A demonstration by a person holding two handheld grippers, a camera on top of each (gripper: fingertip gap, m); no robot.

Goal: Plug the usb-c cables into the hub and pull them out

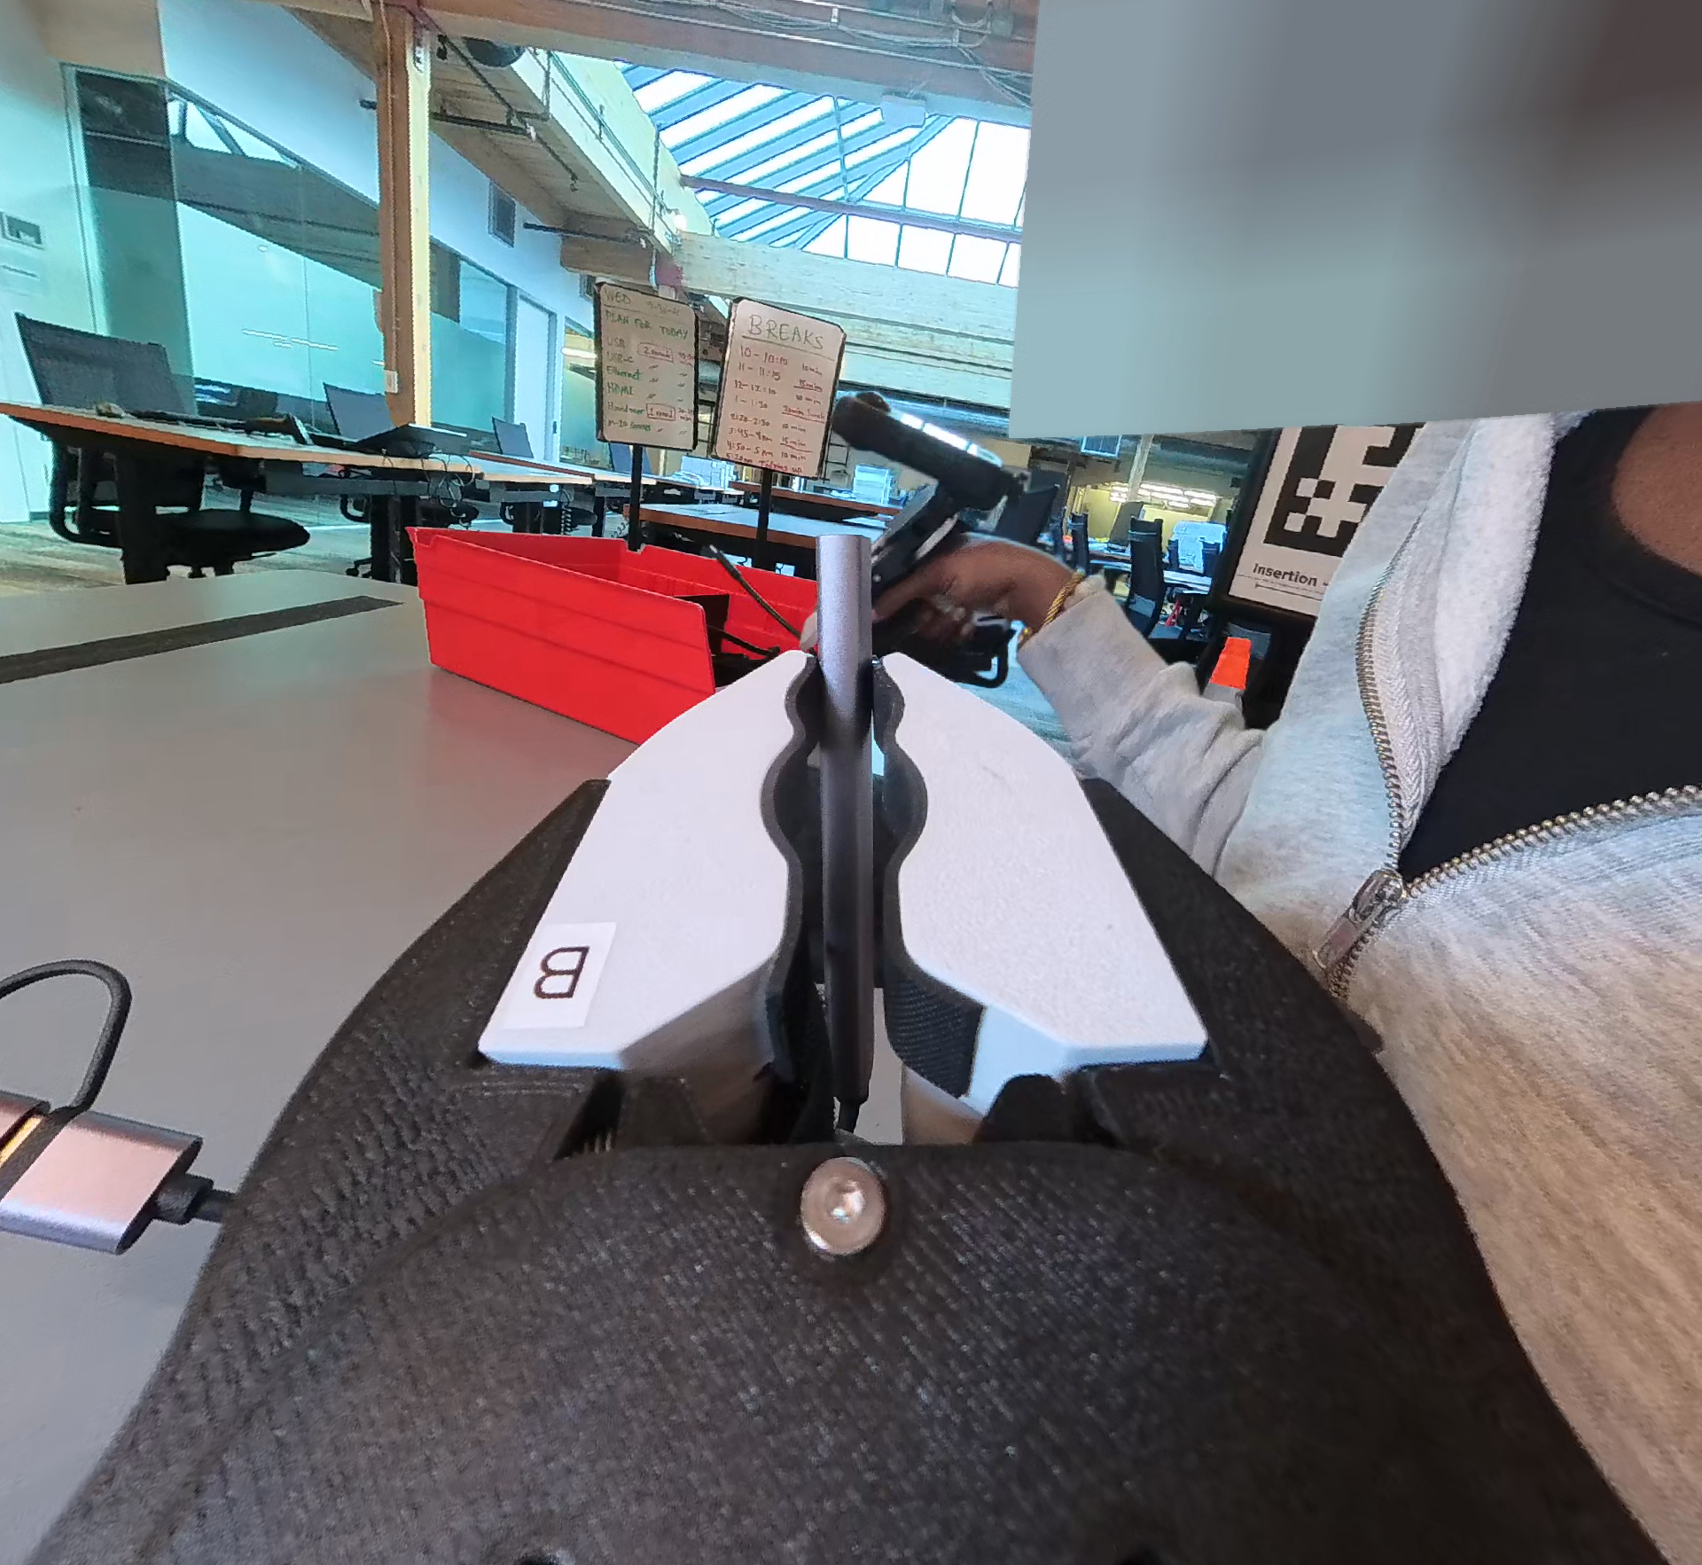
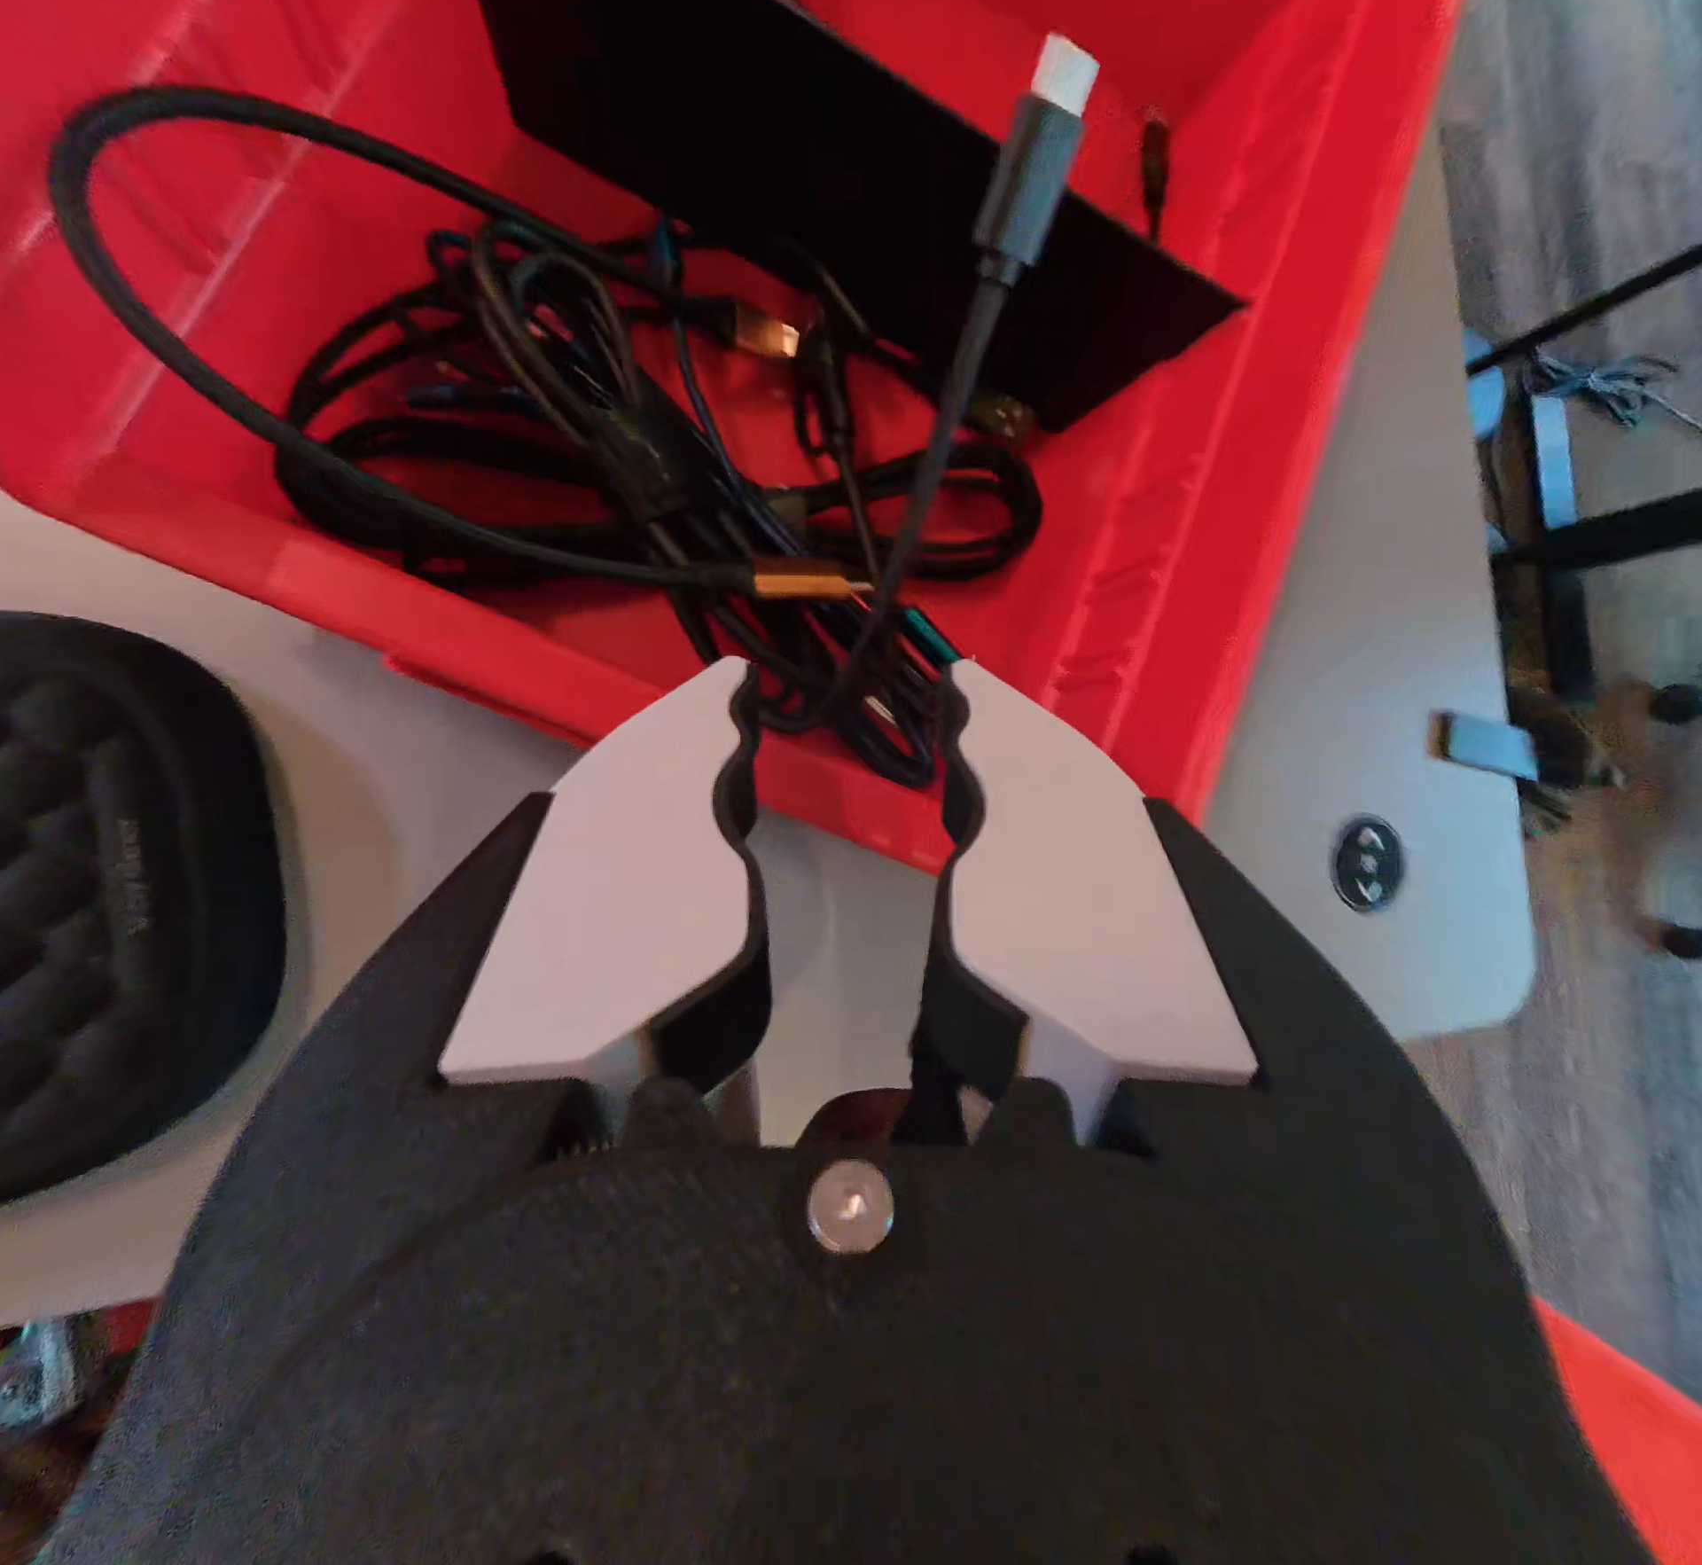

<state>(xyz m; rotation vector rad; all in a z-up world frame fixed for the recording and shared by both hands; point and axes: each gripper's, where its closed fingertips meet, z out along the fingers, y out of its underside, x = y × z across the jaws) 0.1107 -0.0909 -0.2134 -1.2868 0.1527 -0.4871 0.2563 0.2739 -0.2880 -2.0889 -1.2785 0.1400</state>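
In the left wrist view my left gripper [image 1: 843,666] is shut on a slim dark grey hub [image 1: 840,600], held edge-on and upright, its top above the fingertips. My right gripper [image 2: 849,678] is open over a red bin [image 2: 1197,507] that holds a tangle of black cables [image 2: 571,452]. One cable with a grey USB-C plug [image 2: 1031,167] runs from between my fingertips up across the bin; it touches neither pad clearly. The right gripper also shows far off in the left wrist view [image 1: 921,507], held by a hand over the bin [image 1: 562,627].
A black divider [image 2: 737,139] stands in the bin. A grey adapter with a black cable [image 1: 83,1180] lies on the grey table at lower left. A black ribbed object [image 2: 110,922] sits left of the bin. The table edge and a desk control button [image 2: 1368,862] are on the right. My hands' fingertips stand some 40 cm from each other.
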